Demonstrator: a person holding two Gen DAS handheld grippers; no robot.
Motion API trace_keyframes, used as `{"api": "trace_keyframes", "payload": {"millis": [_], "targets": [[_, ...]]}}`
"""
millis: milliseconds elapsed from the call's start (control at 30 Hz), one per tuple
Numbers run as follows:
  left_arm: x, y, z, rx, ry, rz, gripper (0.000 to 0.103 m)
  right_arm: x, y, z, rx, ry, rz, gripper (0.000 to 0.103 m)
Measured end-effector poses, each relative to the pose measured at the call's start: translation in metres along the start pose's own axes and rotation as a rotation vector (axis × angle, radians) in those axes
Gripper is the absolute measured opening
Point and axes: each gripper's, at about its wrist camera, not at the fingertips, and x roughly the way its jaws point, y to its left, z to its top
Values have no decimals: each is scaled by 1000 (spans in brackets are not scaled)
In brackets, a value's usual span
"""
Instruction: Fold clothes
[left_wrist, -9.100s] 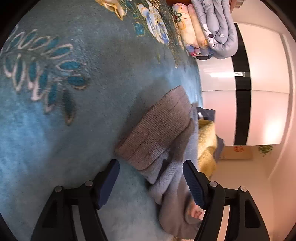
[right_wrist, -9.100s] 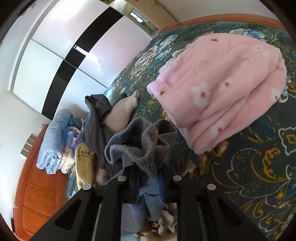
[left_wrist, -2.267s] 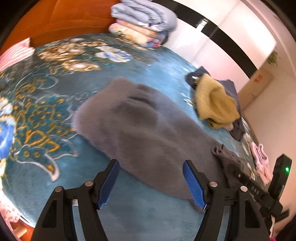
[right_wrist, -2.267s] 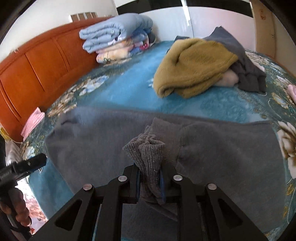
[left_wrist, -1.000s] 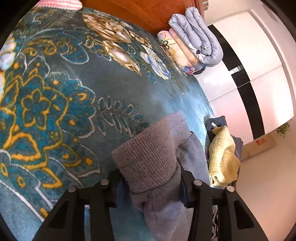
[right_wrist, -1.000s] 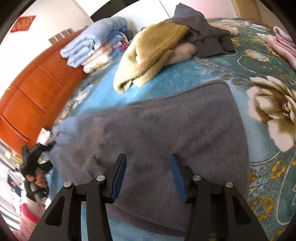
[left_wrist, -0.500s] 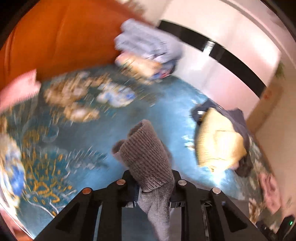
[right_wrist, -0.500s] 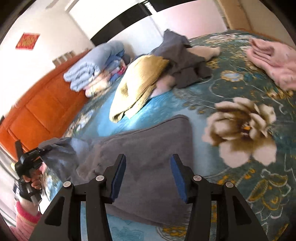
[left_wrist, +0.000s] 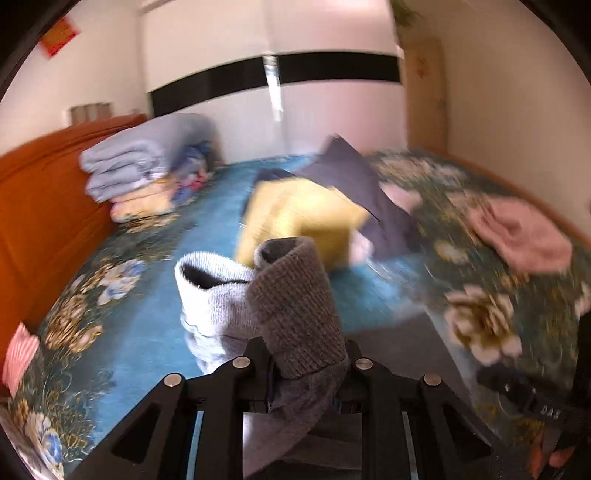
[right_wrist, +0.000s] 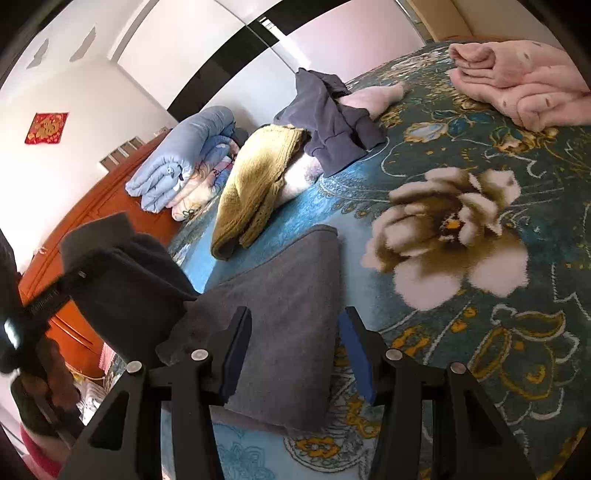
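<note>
While left gripper pinches the grey sweater's ribbed cuff, right gripper hovers spread over sweater body.

- We see a home bedroom: a bed with a floral blue cover.
- An orange wooden headboard backs folded quilts.
- Loose clothes lie scattered; a white wardrobe stands behind.
</note>
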Motion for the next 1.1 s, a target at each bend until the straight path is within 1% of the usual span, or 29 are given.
{"api": "trace_keyframes", "payload": {"millis": [133,200,267,300,333,367,400,433,500,533,600,700,800,833,900,1000,1033,1067,1100], "targets": [[18,-36,-16,50,63,19,24,1,-4,-1,16,4,-1,52],[24,-48,-22,67,88,22,24,2,-6,-1,22,9,-1,52],[28,-57,-27,84,99,41,25,3,-7,-1,25,14,-1,52],[29,-61,-29,92,103,52,28,4,-8,-1,26,17,-1,52],[30,-63,-31,94,106,58,36,5,-8,-1,27,19,-1,52],[30,-65,-32,94,108,63,42,5,-8,-1,26,21,-2,52],[30,-67,-33,93,110,68,56,6,-8,-1,25,23,-4,52],[28,-69,-34,98,104,70,64,6,-8,-2,24,24,-6,52],[22,-74,-34,113,82,69,66,7,-8,-3,20,28,-10,52],[20,-76,-34,115,79,56,66,7,-8,-3,17,31,-12,52],[16,-74,-33,99,85,2,66,8,-8,-4,13,33,-16,52],[6,-57,-29,41,80,-101,66,6,-8,-6,10,33,-23,52],[-3,-20,-26,-48,66,-155,66,2,-6,-8,7,24,-15,52],[-4,-5,-26,-79,62,-154,68,0,-5,-9,5,19,-8,52],[-2,27,-30,-130,67,-117,72,-5,0,-10,-1,7,12,52],[11,72,-45,-215,102,-75,73,-9,14,-12,2,-6,69,52],[18,85,-52,-246,124,-65,73,-8,23,-13,-1,0,104,55],[23,93,-58,-265,140,-63,73,-4,33,-15,-12,12,134,61],[27,99,-62,-278,152,-65,73,2,44,-17,-35,33,155,63]]}}
